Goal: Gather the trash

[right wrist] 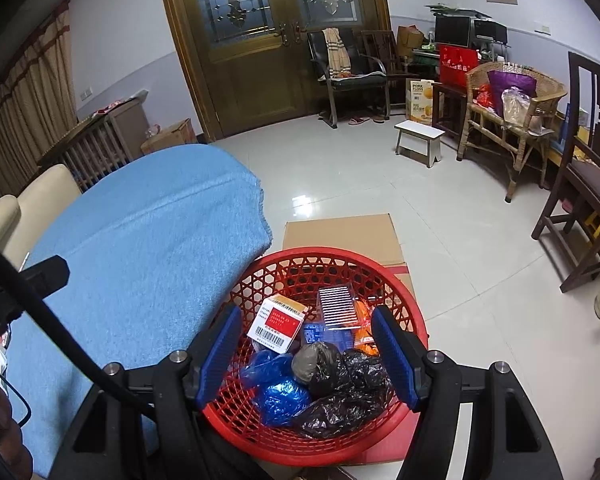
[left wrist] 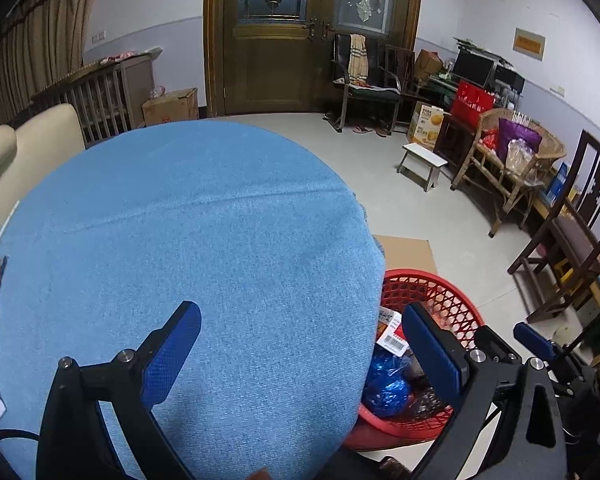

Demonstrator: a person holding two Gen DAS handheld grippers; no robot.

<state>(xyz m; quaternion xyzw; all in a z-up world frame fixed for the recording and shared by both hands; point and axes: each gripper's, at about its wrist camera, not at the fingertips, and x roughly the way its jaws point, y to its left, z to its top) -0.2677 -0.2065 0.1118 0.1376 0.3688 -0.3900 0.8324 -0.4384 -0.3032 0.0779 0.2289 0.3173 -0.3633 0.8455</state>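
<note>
Beside blue cloth [right wrist: 140, 248], red basket [right wrist: 324, 268] holds bags, boxes; both tongs [left wrist: 300, 348] [right wrist: 306, 354] gape empty.

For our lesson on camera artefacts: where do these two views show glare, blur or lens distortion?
Right wrist view: glare on the floor tiles; the doors bow outward. Left wrist view: the blue tablecloth bulges, the red basket looks slightly soft, and the corners go black.

Both wrist views face the door [left wrist: 276, 36], sharing basket [right wrist: 320, 268].

The basket [right wrist: 320, 272] sits on flat cardboard [right wrist: 340, 232] right of the cloth-covered table [right wrist: 140, 248], holding bags [right wrist: 340, 380] and boxes [right wrist: 278, 324].
</note>
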